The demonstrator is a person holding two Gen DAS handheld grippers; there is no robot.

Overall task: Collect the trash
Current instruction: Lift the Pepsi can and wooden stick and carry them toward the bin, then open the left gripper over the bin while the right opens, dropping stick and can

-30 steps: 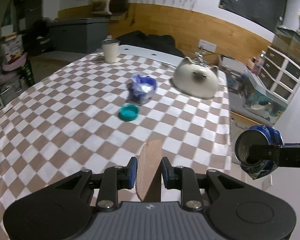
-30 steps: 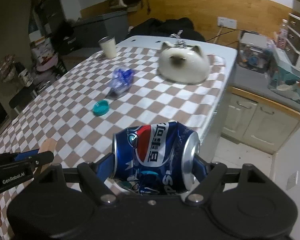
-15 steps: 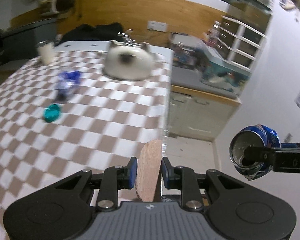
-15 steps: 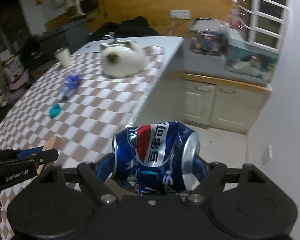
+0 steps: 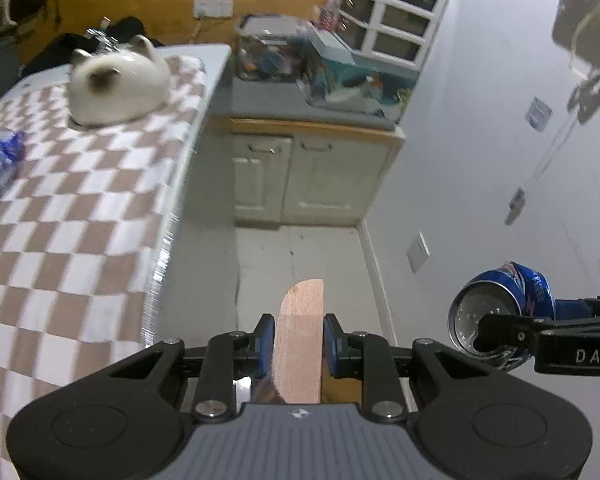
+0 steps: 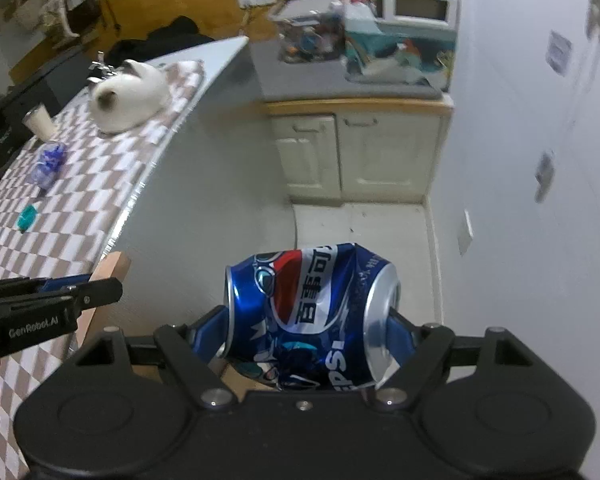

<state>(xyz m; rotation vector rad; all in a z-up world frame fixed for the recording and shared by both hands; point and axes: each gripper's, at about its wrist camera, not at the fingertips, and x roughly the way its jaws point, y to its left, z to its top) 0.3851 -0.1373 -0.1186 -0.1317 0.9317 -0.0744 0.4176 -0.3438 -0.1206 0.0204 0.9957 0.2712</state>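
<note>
change: both grippers have swung off the table's edge (image 5: 168, 240) toward the floor (image 5: 300, 252) | left gripper (image 5: 298, 340) clamps wooden piece (image 5: 300, 344) | right gripper (image 6: 312, 336) clamps crushed can (image 6: 312, 316) | task: carrying both to disposal, bin unseen

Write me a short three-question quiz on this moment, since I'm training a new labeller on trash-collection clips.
1. True or false: the right tool is shut on a dented blue Pepsi can.
2. What does the left tool hold? A) a teal bottle cap B) a flat wooden piece C) a paper cup
3. Fill in: on the checkered tablecloth there lie a crumpled blue plastic bottle and a teal ____.

Key
1. True: the can lies sideways with one pad on each end.
2. B: the wooden piece stands on edge between the blue pads.
3. Bottle cap, nearer the camera than the bottle.
</note>
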